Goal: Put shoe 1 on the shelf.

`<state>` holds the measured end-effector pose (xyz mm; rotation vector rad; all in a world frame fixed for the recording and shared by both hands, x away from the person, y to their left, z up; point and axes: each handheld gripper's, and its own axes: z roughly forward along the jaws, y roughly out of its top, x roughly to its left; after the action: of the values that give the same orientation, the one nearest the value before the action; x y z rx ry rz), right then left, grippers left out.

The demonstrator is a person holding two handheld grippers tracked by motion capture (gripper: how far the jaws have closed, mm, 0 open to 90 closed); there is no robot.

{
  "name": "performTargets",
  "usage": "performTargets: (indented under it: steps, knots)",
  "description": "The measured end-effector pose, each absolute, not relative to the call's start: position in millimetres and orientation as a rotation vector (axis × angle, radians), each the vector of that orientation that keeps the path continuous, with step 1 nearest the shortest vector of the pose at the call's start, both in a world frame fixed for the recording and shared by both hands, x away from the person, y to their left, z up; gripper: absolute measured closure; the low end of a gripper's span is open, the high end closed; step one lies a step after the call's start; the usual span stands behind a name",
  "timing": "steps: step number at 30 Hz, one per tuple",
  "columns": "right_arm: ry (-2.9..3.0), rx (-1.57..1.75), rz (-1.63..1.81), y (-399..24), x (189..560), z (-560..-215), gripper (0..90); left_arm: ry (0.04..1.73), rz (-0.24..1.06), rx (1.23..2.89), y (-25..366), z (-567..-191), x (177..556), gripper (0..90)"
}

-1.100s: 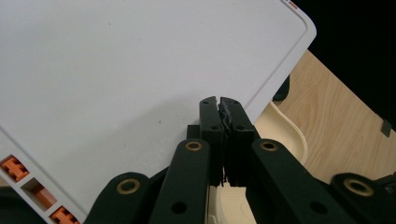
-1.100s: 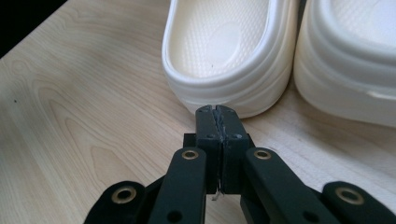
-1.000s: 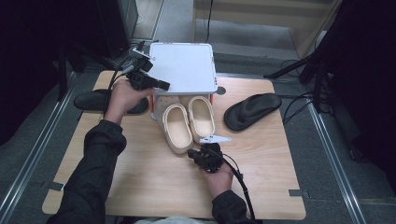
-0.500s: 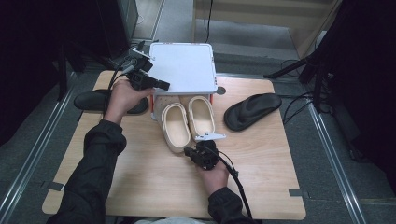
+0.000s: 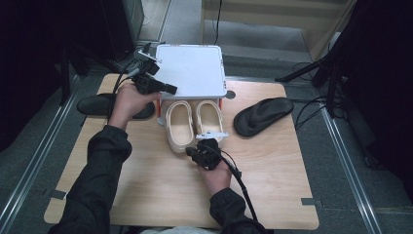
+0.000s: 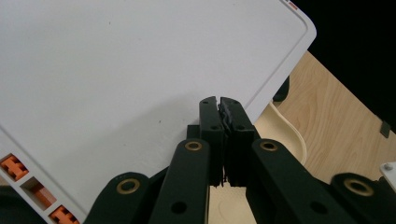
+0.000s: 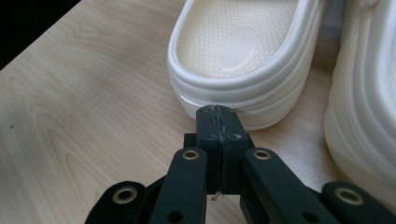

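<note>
Left arm: dark sleeve, reaching from the near left edge toward the far left.
Left hand point(image 5: 127, 100): wrapped around its gripper's body.
Left gripper point(image 6: 220, 103): jaws pressed together, nothing between them.
Right hand point(image 5: 215, 171): near centre, forearm short and upright in the high view.
Right gripper point(image 7: 217, 112): jaws closed flat together, empty, pointing away from the person.

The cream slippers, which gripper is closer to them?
Right. The right gripper, shut, has its tips at the heel of one cream slipper. The left gripper, also shut, sits over the white shelf edge.
</note>
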<state>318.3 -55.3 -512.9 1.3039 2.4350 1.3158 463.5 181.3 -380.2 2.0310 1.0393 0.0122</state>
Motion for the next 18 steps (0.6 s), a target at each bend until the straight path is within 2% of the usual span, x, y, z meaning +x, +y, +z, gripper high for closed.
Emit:
performTargets:
  steps: [18]
  knots:
    - [2.422,1.350,1.290,-25,353,-510,90.0,1.041,0.012,2.031,181,-380,464,88.4]
